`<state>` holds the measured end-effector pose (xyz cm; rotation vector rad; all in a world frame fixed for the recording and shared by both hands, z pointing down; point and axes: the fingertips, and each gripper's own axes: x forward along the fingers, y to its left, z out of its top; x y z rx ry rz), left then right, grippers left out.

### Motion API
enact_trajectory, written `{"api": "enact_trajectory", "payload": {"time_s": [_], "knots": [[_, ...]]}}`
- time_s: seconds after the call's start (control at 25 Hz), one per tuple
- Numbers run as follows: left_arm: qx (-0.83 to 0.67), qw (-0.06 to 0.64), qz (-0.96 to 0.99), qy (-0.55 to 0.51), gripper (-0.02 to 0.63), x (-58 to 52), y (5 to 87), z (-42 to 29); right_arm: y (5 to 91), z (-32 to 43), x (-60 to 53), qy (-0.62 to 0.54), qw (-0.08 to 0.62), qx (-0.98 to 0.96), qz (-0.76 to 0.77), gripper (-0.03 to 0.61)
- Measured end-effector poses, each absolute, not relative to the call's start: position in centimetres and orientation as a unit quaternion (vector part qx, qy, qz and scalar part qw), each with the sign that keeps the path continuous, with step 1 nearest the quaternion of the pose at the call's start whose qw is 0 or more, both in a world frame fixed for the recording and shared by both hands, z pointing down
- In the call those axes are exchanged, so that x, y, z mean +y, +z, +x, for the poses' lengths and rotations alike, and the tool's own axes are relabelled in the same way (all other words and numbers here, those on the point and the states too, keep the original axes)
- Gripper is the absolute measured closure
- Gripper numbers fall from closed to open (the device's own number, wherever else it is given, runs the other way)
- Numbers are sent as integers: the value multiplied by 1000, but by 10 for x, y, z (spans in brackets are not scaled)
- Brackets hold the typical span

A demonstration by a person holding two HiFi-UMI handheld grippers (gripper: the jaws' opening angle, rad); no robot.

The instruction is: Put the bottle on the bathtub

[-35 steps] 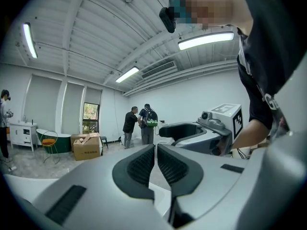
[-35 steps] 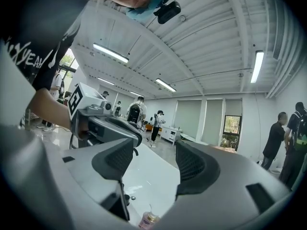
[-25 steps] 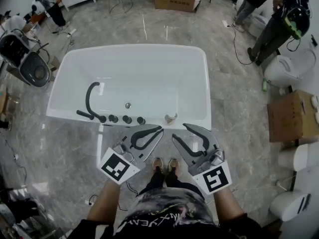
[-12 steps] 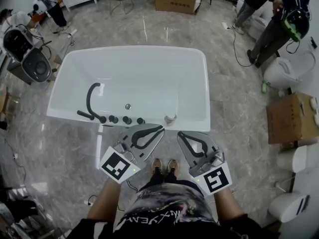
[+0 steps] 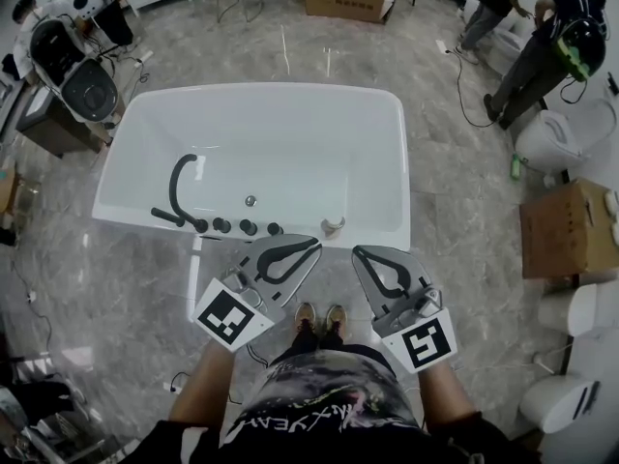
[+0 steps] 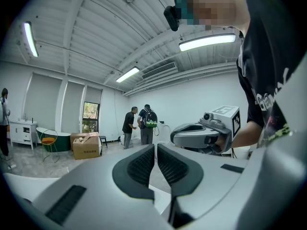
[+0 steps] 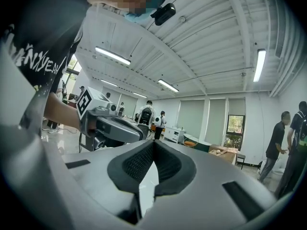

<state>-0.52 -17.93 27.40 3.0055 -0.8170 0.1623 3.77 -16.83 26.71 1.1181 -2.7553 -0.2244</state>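
White rectangular bathtub (image 5: 290, 143) with black fittings (image 5: 179, 193) on near rim.

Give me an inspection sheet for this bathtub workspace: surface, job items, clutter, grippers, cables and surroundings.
Surface: white bathtub, basin bare; the near rim carries a black hand shower, knobs and a spout.
Job's things: no bottle seen on the bathtub; a small green object lies on the marble floor, too small to identify.
Clutter: cardboard boxes on the floor.
Grippers: left gripper shut, empty; right gripper shut, empty.
Cables: a cable runs across the floor to the right of the bathtub.
Surroundings: toilets and people at the right.
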Motion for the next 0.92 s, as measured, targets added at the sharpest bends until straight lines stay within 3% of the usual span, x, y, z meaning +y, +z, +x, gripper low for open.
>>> {"api": "enact_trajectory", "payload": {"time_s": [0.92], "knots": [[-262,5,964,52,578,-174,270,-11,263,30,-160,-73,76,-922,371,578]]}}
